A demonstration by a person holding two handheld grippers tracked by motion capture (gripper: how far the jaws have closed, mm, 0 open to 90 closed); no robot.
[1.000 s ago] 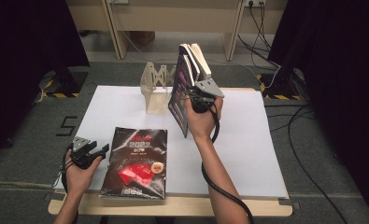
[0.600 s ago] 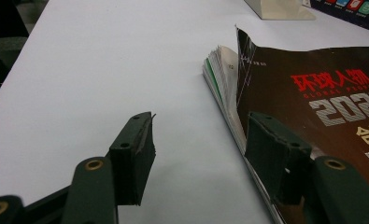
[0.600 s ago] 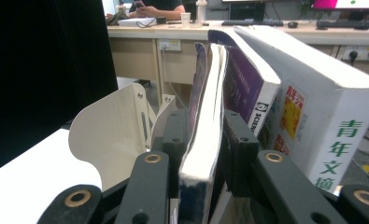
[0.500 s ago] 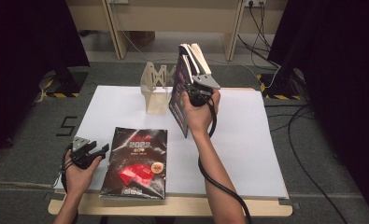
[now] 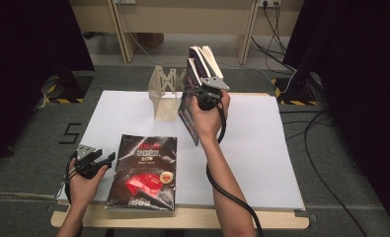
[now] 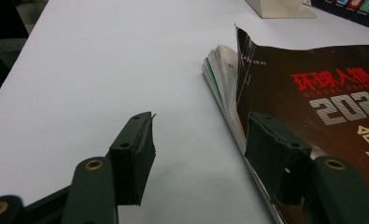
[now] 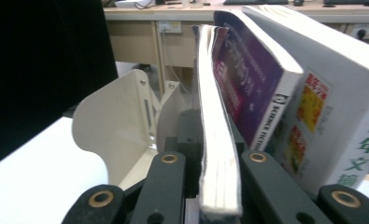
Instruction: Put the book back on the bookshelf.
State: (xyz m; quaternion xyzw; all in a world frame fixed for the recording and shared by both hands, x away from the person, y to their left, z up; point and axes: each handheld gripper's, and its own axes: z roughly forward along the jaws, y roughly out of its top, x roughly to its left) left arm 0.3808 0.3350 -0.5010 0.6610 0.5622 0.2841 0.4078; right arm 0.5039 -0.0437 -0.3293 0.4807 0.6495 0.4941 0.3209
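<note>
A dark magazine with red artwork (image 5: 145,170) lies flat near the table's front left. My left gripper (image 5: 106,159) rests open just left of it. In the left gripper view its jaws (image 6: 203,128) straddle the magazine's curled page edge (image 6: 224,74) without pressing it. My right gripper (image 5: 202,96) is at the back, by the upright books (image 5: 202,59). Its jaws have just been closing, and in the right gripper view they (image 7: 215,126) are shut on a thin upright book (image 7: 212,93). That book stands between the cream bookend (image 7: 121,121) and a purple book (image 7: 247,70).
A thick white book (image 7: 341,93) leans on the far side of the purple one. The cream bookend (image 5: 165,94) stands at the back of the white table (image 5: 261,148). Cables trail on the grey floor to the right (image 5: 326,123).
My right gripper has edged slightly left against the standing books, with its hand turned a little. The left hand and the flat magazine have kept still.
</note>
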